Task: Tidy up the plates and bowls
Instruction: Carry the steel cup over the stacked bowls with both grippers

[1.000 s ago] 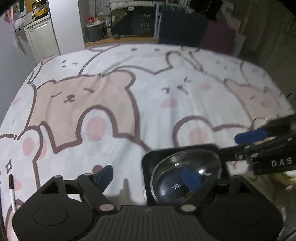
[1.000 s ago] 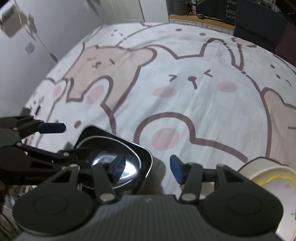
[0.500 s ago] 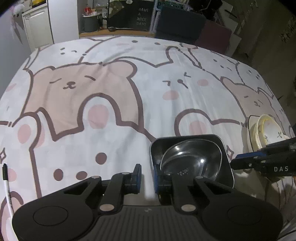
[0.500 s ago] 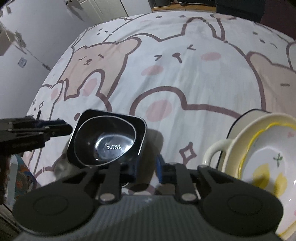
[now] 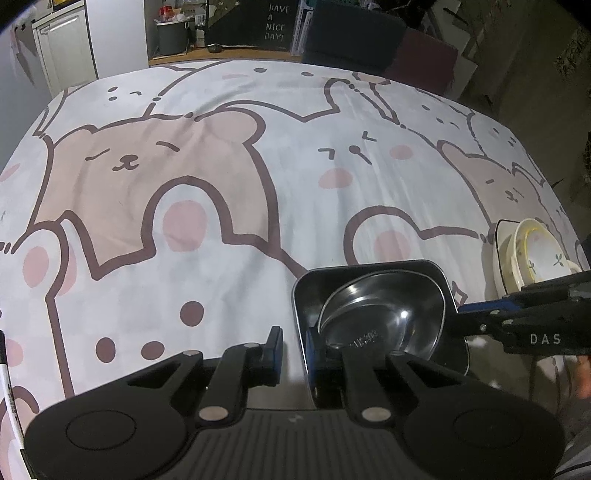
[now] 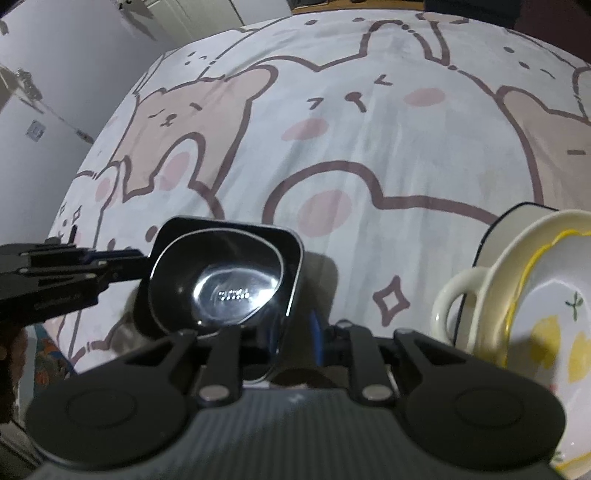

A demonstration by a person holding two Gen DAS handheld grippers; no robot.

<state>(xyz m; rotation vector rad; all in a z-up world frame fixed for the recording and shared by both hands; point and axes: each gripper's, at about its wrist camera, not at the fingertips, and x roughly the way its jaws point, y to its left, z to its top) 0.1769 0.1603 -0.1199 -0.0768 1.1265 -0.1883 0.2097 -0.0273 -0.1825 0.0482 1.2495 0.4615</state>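
A dark square dish (image 5: 369,267) (image 6: 229,223) lies on the bear-print cloth with a round steel bowl (image 5: 380,314) (image 6: 221,280) inside it. My left gripper (image 5: 295,349) (image 6: 122,262) is shut on the dish's left wall, one blue pad outside and one inside. On the opposite wall my right gripper (image 6: 295,328) (image 5: 460,314) is shut the same way, its inner finger hidden behind the dish. A dark shadow spreads on the cloth beside the dish. To the right stands a stack of ceramic dishes (image 5: 532,254) (image 6: 546,295): a dark-rimmed plate, a cream handled dish and a lemon-print bowl on top.
A pen (image 5: 5,373) lies at the cloth's left edge. Beyond the far edge are a dark chair (image 5: 354,33), a grey bin (image 5: 171,37) and a white cabinet (image 5: 70,48). A person's hand (image 5: 583,376) shows at the right.
Both grippers have gone from open to shut on opposite walls of the square dish. The ceramic stack has come into both views.
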